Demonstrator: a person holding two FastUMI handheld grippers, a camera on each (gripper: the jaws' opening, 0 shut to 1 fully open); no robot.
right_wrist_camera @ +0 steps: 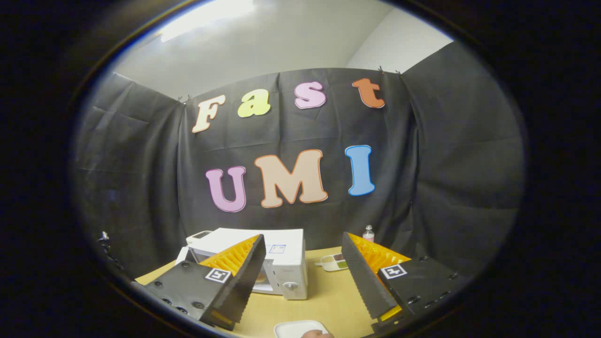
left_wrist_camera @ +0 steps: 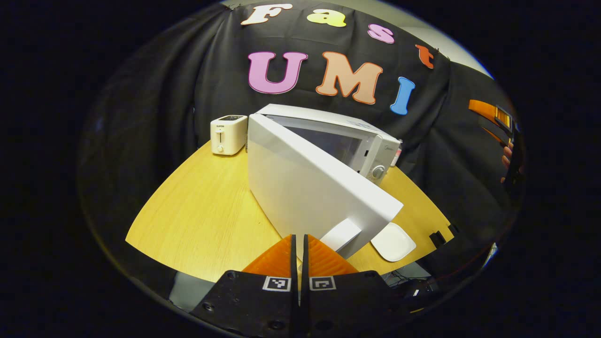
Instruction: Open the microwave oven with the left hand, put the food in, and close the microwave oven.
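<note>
Black cloth (right_wrist_camera: 450,155) drapes the whole back of the booth, creased and pinned along its top edge, and in the right gripper view a pale wall (right_wrist_camera: 404,44) and ceiling (right_wrist_camera: 263,42) rise above it, with a bright patch of light at upper left. Down at the bottom sits a light wooden table (left_wrist_camera: 206,206), its front edge curving across the left gripper view.

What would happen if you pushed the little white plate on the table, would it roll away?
Probably not. The flat white rounded-square plate lies low on the smooth wooden table, so it would likely slide rather than roll or tip. It looks stiff, and possibly breakable if it went over the nearby table edge.
</note>
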